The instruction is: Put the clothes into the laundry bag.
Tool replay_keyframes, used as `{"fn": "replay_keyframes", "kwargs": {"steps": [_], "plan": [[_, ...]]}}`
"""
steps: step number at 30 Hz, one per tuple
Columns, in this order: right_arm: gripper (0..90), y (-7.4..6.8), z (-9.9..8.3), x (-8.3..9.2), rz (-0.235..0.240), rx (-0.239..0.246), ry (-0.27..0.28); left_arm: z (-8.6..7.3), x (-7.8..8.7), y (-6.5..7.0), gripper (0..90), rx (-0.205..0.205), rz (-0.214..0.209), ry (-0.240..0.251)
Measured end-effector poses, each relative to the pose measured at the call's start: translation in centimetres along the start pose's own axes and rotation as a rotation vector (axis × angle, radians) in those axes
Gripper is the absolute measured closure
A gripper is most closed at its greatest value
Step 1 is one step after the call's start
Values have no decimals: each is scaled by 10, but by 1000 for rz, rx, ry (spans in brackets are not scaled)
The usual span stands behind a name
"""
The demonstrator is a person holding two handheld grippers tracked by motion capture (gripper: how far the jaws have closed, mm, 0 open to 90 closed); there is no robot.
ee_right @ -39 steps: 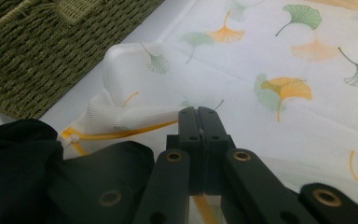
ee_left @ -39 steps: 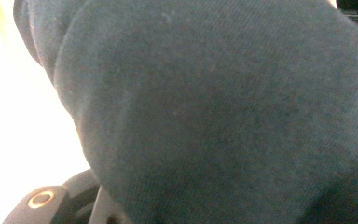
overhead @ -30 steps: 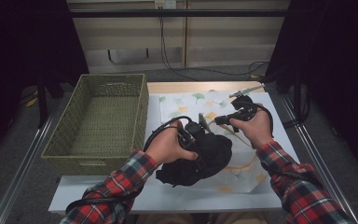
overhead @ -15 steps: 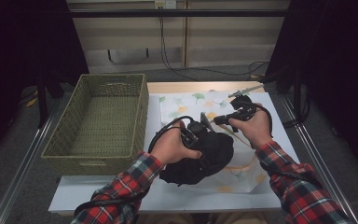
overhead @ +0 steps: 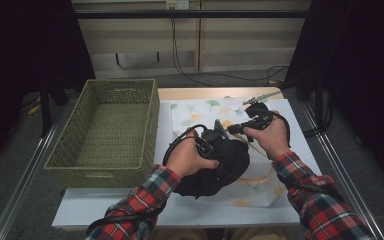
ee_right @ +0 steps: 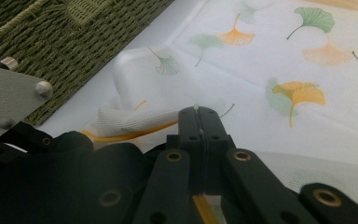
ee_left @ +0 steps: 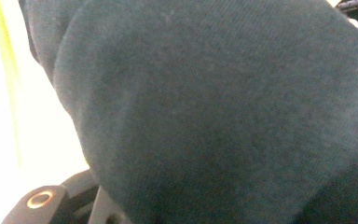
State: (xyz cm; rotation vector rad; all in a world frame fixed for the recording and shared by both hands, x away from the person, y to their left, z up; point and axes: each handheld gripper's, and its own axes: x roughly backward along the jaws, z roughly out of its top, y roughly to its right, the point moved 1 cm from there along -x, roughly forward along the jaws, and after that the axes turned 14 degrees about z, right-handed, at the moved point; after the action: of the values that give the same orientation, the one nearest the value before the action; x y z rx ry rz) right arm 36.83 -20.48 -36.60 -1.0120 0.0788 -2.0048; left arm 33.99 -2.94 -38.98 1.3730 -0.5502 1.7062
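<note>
Left tongs: buried in one dark cloth bundle; the left gripper view shows dark fabric right against the lens. Whether the jaws clamp the fabric cannot be told.

Right tongs: jaws closed flat together, tips pinching the edge of one white bag printed with ginkgo leaves, beside its rolled white handle. In the high view the right tongs sit at 1 o'clock from the bundle.

The bundle lies on the bag at the middle of the counter, between two hands in plaid sleeves.

One woven green basket stands at 9 o'clock from the bundle, just beside the bag.
</note>
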Motion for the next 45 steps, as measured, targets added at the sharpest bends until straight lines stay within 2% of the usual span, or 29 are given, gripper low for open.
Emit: {"fn": "replay_keyframes", "kwargs": {"steps": [1, 4, 5, 6, 8, 14, 16, 21, 27, 32, 33, 34, 35, 37, 44, 45], "plan": [[900, 0, 0, 0, -1, -3, 0, 0, 0, -1, 595, 2, -3, 1], [900, 0, 0, -1, 5, 2, 3, 1, -2, -1, 595, 46, 9, 7], [900, 0, 0, -1, 6, 2, 2, 1, -2, -2, 594, 39, 8, 6], [900, 0, 0, -1, 6, 0, 1, 1, -3, -2, 594, 54, 14, 9], [900, 0, 0, -1, 7, 2, 2, 2, -3, -3, 592, 50, 23, 7], [900, -1, -1, -1, 8, -1, 2, 2, -7, -5, 588, 105, 51, 20], [900, -1, -1, 0, 5, 1, 1, 2, -8, -6, 588, 96, 56, 19], [900, -1, -2, -1, 7, -2, 0, 1, -13, -7, 587, 135, 65, 17], [900, -1, -3, -2, 13, 0, 0, 2, -19, -7, 583, 147, 85, 23], [900, -1, -3, -3, 16, -7, 5, 3, -22, -2, 583, 139, 65, 22], [900, -2, -2, -3, 13, -7, 6, 4, -23, -1, 583, 146, 71, 24], [900, -1, -2, -3, 12, -1, 5, 4, -24, -1, 583, 135, 72, 26], [900, -2, -2, -4, 16, 0, 9, 5, -24, 1, 583, 148, 71, 25], [900, -2, -2, -4, 20, -1, 9, 6, -24, 3, 583, 142, 57, 26], [900, -3, -2, -4, 28, -4, 15, 8, -29, 4, 583, 160, 60, 54], [900, -3, -2, -3, 28, -3, 14, 8, -29, 3, 583, 169, 63, 42]]}}
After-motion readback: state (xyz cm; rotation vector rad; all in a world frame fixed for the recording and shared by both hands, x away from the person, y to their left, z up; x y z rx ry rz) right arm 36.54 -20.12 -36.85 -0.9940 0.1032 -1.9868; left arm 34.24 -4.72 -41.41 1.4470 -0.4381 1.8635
